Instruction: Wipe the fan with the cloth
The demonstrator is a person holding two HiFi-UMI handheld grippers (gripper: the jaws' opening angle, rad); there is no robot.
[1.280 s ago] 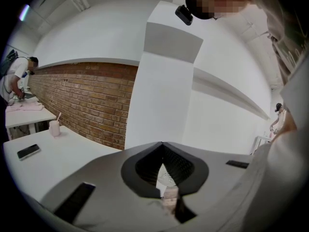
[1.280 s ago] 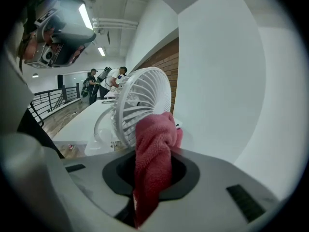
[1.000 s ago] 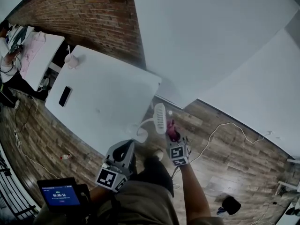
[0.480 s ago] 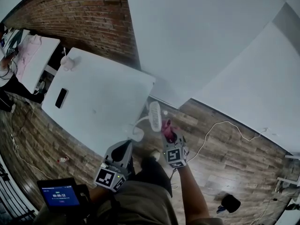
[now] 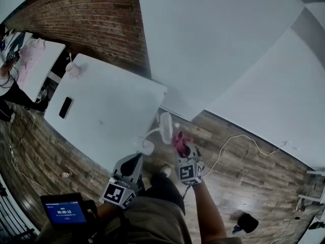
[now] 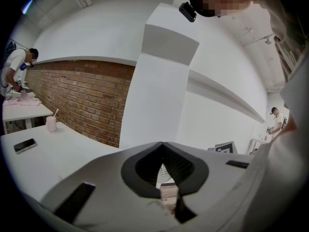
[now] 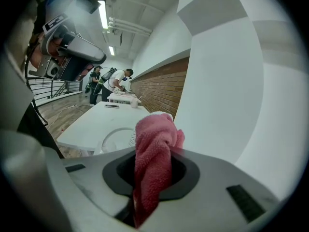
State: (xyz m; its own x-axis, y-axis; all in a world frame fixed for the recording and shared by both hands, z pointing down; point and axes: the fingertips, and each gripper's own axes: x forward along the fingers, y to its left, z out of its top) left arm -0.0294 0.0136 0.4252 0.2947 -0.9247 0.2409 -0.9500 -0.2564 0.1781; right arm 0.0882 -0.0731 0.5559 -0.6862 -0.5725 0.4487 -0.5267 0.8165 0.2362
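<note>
From the head view, the small white desk fan (image 5: 166, 128) stands at the near corner of the white rectangular table (image 5: 96, 111). Just off that corner the right gripper (image 5: 182, 146) holds a pink terry cloth (image 5: 178, 139) beside the fan's head; whether they touch is unclear. The left gripper (image 5: 135, 160) sits off the table's near edge.

In the left gripper view, the jaws are pressed together, empty, and only a sliver of fan grille shows behind them.

In the right gripper view, the jaws clamp the cloth, which hides their tips. The gripper's body cuts off most of the fan.
</note>
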